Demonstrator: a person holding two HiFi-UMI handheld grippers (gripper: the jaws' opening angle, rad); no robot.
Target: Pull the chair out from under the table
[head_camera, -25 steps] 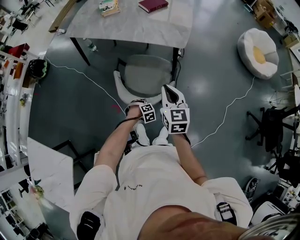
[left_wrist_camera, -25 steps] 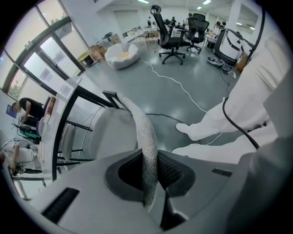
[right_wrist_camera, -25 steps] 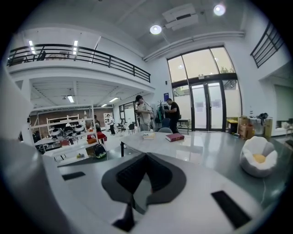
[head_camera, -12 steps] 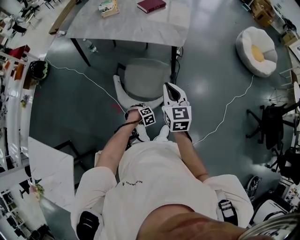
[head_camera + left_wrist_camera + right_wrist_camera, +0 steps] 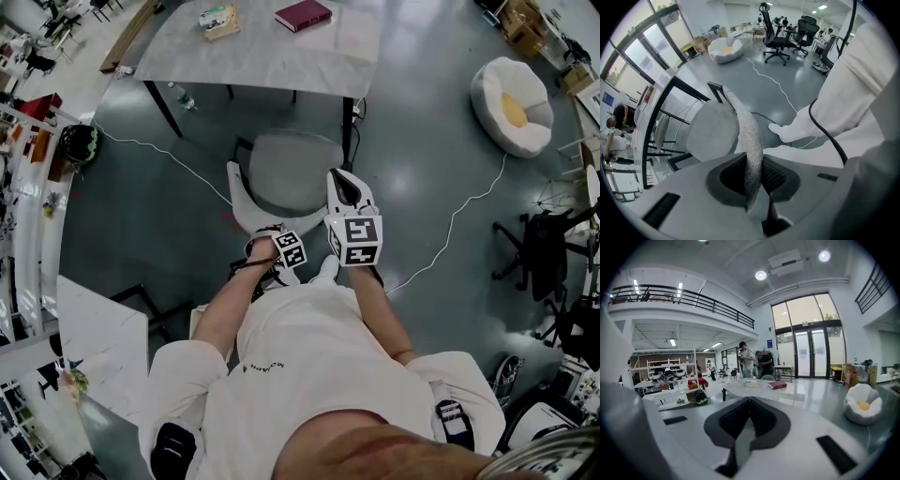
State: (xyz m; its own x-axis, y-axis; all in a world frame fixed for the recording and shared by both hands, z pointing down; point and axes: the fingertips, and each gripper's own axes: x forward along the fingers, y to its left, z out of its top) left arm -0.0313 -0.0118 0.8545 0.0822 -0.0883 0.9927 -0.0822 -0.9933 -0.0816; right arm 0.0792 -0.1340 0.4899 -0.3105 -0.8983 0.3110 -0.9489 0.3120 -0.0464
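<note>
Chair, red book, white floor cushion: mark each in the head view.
chair (image 5: 295,169), head view, middle of the seat.
red book (image 5: 303,14), head view, centre of its cover.
white floor cushion (image 5: 514,110), head view, its yellow middle.

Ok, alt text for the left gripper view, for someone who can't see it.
The left gripper is clamped on the back of a chair, whose round seat lies at left beside the black legs of a table. The person's white-trousered leg and a floor cable show at right.
</note>
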